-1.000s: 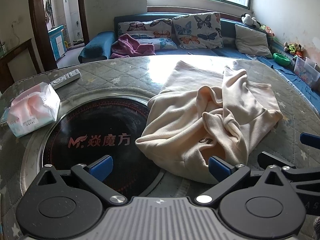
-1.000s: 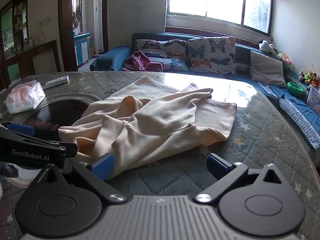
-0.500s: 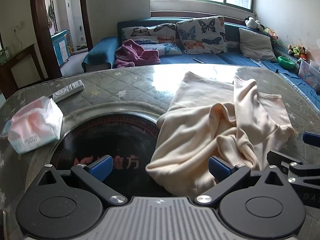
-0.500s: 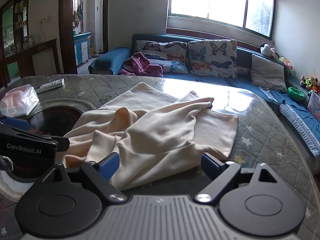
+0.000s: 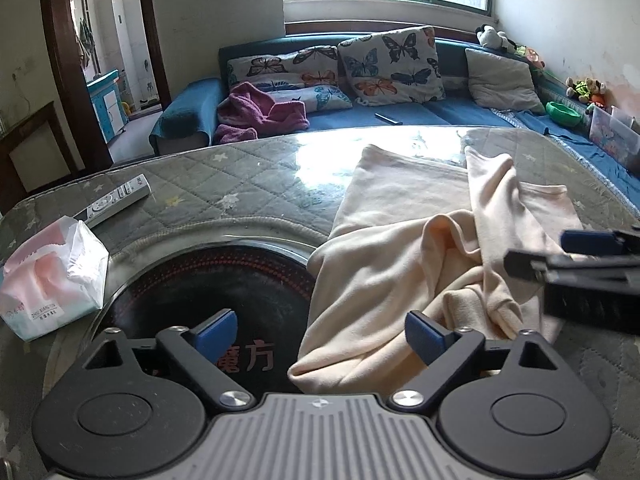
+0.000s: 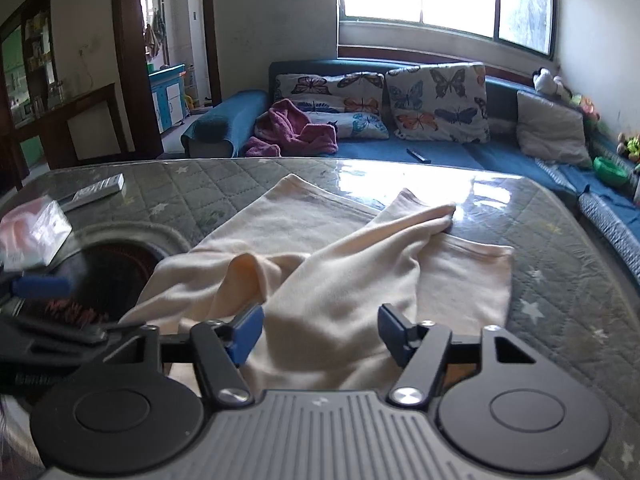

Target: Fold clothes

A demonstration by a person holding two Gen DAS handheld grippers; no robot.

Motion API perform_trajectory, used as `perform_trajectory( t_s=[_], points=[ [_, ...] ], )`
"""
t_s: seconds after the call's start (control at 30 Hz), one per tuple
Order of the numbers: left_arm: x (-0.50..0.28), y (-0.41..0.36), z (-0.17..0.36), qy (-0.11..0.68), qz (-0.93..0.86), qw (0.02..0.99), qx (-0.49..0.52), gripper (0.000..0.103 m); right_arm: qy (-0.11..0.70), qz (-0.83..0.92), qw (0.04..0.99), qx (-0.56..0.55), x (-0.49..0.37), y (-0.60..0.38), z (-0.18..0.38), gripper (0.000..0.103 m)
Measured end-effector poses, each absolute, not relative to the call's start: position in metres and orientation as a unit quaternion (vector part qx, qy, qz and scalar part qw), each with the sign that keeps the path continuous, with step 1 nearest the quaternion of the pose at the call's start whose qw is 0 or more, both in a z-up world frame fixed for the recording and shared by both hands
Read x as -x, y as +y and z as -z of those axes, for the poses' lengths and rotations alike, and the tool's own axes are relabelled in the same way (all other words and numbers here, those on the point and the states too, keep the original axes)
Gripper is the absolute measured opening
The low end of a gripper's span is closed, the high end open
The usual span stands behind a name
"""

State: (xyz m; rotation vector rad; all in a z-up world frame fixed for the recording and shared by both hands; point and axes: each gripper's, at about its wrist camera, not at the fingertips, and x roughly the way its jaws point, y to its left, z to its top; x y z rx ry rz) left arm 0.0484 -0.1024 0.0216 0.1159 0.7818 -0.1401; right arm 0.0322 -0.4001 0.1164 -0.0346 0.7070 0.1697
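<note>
Right up close, both grippers are held wide open over the near hem of the cream garment (image 5: pixel 404 280), nothing pinched in either yet. The left gripper (image 5: pixel 320 330) is lined up with the garment's near left corner, which hangs over the dark round cooktop (image 5: pixel 224 288) set into the table. The right gripper (image 6: pixel 320 332) sits just above the bunched middle, fabric visible between its jaws.

So it looks like the grab-the-hem step, with no fold made so far. Next, the near edge probably needs to be pinched at two spots and pulled flat, since a sleeve (image 6: pixel 404 224) is thrown across the body and ridges are piled up in the middle.

Off to the left, a tissue pack (image 5: pixel 52 280) and a remote (image 5: pixel 116 200) are parked well apart from the cloth. Farther out, plenty of bare quilted table (image 6: pixel 560 280) is left on the right and beyond the garment, before the far edge and the sofa (image 6: pixel 460 152).
</note>
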Motion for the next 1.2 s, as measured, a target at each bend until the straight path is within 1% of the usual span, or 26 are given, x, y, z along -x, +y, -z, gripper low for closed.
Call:
perform_trajectory(
  t_s=[0.13, 0.3, 0.37, 0.4, 0.43, 0.57, 0.7, 0.73, 0.97, 1.0, 1.07, 1.13, 1.2],
  points=[
    [-0.051, -0.1, -0.018, 0.382, 0.068, 0.919, -0.061, 0.088, 0.372, -0.089, 0.924, 0.0, -0.054, -0.398, -0.104, 0.052],
    [-0.052, -0.095, -0.017, 0.383, 0.065, 0.919, -0.063, 0.087, 0.388, -0.09, 0.917, 0.026, -0.058, -0.393, -0.091, 0.039],
    [-0.053, -0.094, -0.017, 0.383, 0.064, 0.919, -0.063, 0.086, 0.384, -0.094, 0.918, 0.032, -0.054, -0.393, -0.093, 0.026],
    [-0.053, -0.093, -0.017, 0.383, 0.064, 0.919, -0.063, 0.086, 0.383, -0.096, 0.918, 0.032, -0.052, -0.394, -0.094, 0.021],
    [-0.053, -0.093, -0.018, 0.383, 0.064, 0.919, -0.062, 0.085, 0.382, -0.098, 0.918, 0.031, -0.05, -0.396, -0.096, 0.011],
    [-0.055, -0.096, -0.019, 0.381, 0.073, 0.92, -0.063, 0.08, 0.377, -0.106, 0.919, 0.034, -0.039, -0.404, -0.104, 0.004],
    [-0.056, -0.104, -0.024, 0.372, 0.087, 0.922, -0.069, 0.078, 0.373, -0.1, 0.921, 0.044, -0.026, -0.416, -0.11, 0.003],
    [-0.057, -0.106, -0.025, 0.37, 0.09, 0.922, -0.071, 0.078, 0.372, -0.097, 0.922, 0.042, -0.023, -0.421, -0.112, 0.001],
    [-0.074, -0.13, -0.023, 0.366, 0.107, 0.921, -0.085, 0.08, 0.368, -0.084, 0.925, 0.048, -0.012, -0.439, -0.121, 0.002],
    [-0.079, -0.133, -0.022, 0.368, 0.107, 0.92, -0.086, 0.08, 0.37, -0.091, 0.924, 0.035, -0.015, -0.442, -0.122, 0.005],
    [-0.087, -0.137, -0.019, 0.374, 0.112, 0.917, -0.081, 0.08, 0.371, -0.104, 0.923, 0.01, -0.022, -0.442, -0.123, 0.015],
    [-0.093, -0.141, -0.016, 0.377, 0.114, 0.915, -0.085, 0.08, 0.373, -0.12, 0.92, -0.005, -0.028, -0.437, -0.122, 0.022],
    [-0.098, -0.144, -0.011, 0.379, 0.115, 0.914, -0.091, 0.08, 0.371, -0.137, 0.918, -0.019, -0.032, -0.428, -0.12, 0.027]
  ],
)
